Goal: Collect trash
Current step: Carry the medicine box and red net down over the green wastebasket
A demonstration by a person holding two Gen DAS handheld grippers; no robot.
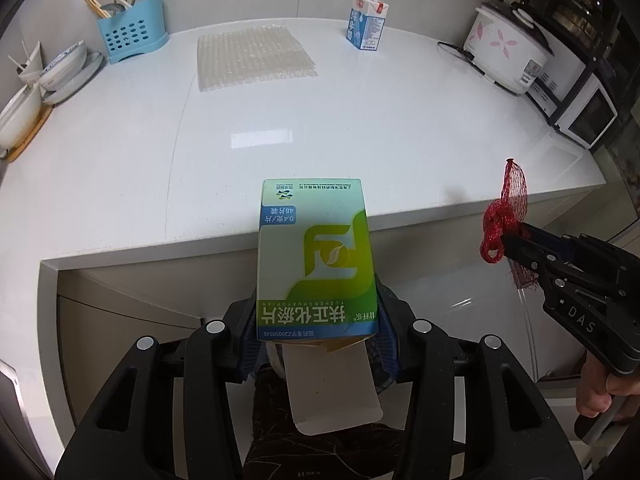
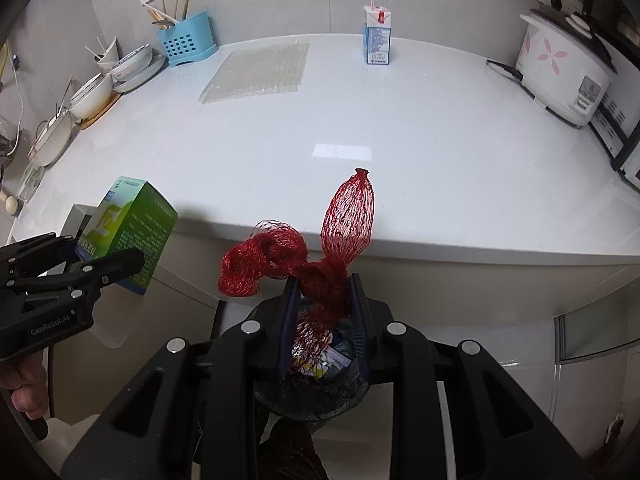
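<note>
The left tool [image 1: 316, 320] was closed on a green-and-white cardboard medicine box [image 1: 316, 256], its jaws pressing the lower sides of the box, whose open end flap hung down toward the camera. The right tool [image 2: 323, 292] was closed to a narrow gap on a bunched red plastic mesh net bag [image 2: 320, 248], one loop and one pointed tail of which stood above the jaws. Both tools were held just off the front edge of the white stone bench [image 1: 320, 128], angled downward. Directly below the right tool sat a dark lined waste bin [image 2: 320, 384] already containing several scraps of packaging; whether the box was also over the bin could not be told from the left wrist view. Two pieces of trash were therefore in hand but not yet released. Farther out on the bench lay a clear sheet of bubble wrap [image 1: 254, 58] and, near the back wall, an upright blue-and-white drink carton with a straw [image 1: 367, 24]; both were judged to be remaining trash, untouched. A blue plastic utensil holder [image 1: 132, 30], stacked ceramic bowls [image 1: 64, 68] and a white rice cooker with pink flower print [image 1: 508, 52] stood at the margins and appeared to be kitchen fixtures, not trash. The task was judged roughly at its middle: two items awaiting drop, two awaiting pickup.
</note>
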